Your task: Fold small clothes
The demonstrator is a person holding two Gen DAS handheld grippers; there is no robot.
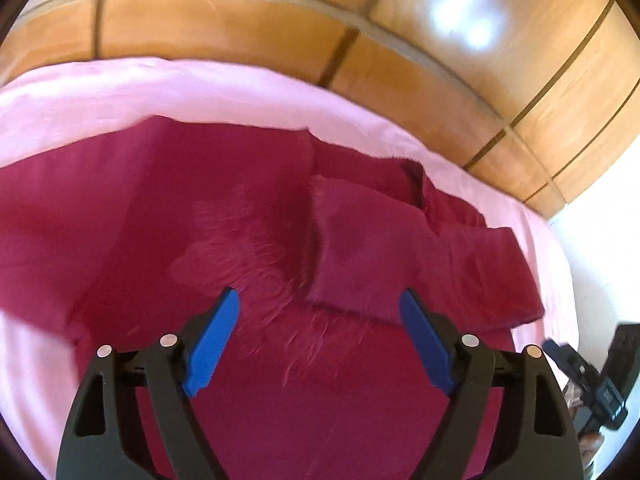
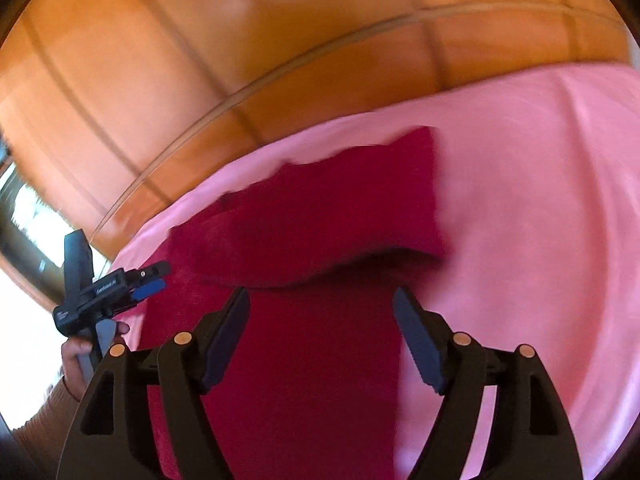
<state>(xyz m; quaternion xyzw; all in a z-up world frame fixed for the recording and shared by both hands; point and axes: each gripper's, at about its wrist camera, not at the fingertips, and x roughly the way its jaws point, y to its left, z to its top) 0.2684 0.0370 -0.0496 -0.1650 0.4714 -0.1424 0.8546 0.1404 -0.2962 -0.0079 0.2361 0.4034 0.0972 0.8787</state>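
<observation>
A dark red garment (image 1: 224, 216) lies spread on a pink sheet (image 1: 120, 96). One sleeve or flap (image 1: 368, 248) is folded over onto its body. My left gripper (image 1: 318, 300) is open and empty, hovering above the middle of the garment. In the right wrist view the garment (image 2: 320, 216) shows with a folded part raised across the middle. My right gripper (image 2: 320, 300) is open and empty above the garment's near part. The left gripper (image 2: 150, 280) also shows at the left edge of the right wrist view, held in a hand.
A wooden headboard or panelled wall (image 1: 280, 28) runs behind the bed. The pink sheet (image 2: 540, 200) extends wide to the right of the garment. The other gripper's body (image 1: 592, 380) shows at the lower right of the left wrist view.
</observation>
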